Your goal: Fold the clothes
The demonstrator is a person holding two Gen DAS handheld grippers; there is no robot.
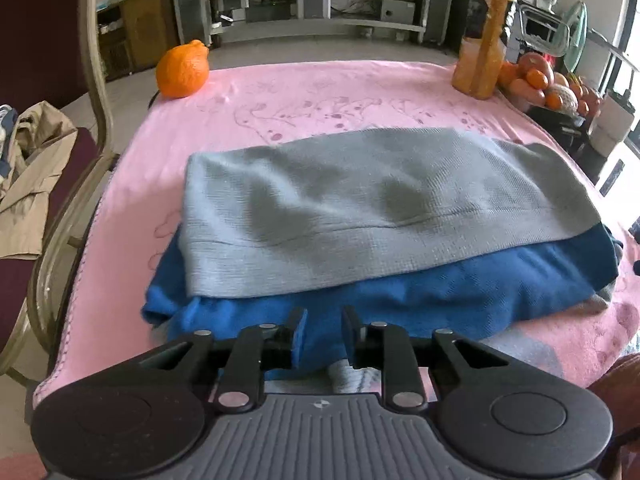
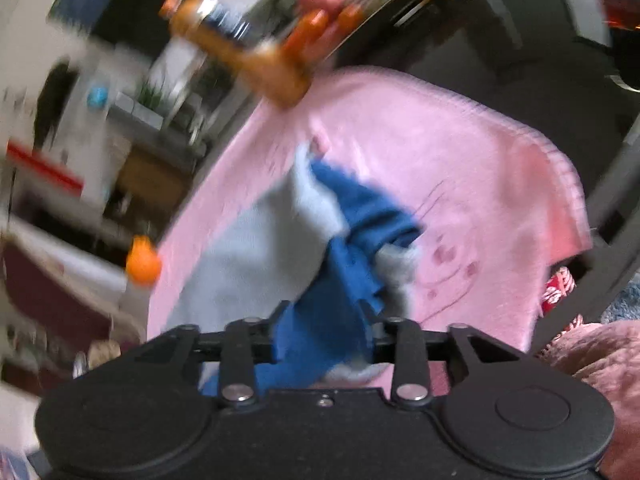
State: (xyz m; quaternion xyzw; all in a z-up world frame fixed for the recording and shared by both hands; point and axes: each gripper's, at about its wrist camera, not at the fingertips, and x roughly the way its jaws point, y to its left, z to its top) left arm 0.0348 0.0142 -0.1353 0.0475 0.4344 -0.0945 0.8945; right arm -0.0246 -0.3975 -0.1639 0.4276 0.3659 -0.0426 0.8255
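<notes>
blue-and-grey garment [image 1: 360, 220] lies long axis along the pink blanket's [image 1: 320, 88] near edge, just ahead of the parted left gripper [image 1: 324, 334]; right gripper [image 2: 326, 320] clamps its end

From the left wrist we look level and forward along the black two-finger left gripper [image 1: 324, 330], low and close over the near edge of the folded grey-and-blue knit garment [image 1: 384, 216] on the pink printed blanket [image 1: 320, 88]. From the right wrist we look along the black right gripper [image 2: 324, 320], rolled steeply and blurred, even closer to the garment's blue cloth. Both views share the garment, the blanket, the round orange fruit [image 1: 183, 70] and the tall orange juice bottle [image 1: 480, 40] beyond the fingers.
</notes>
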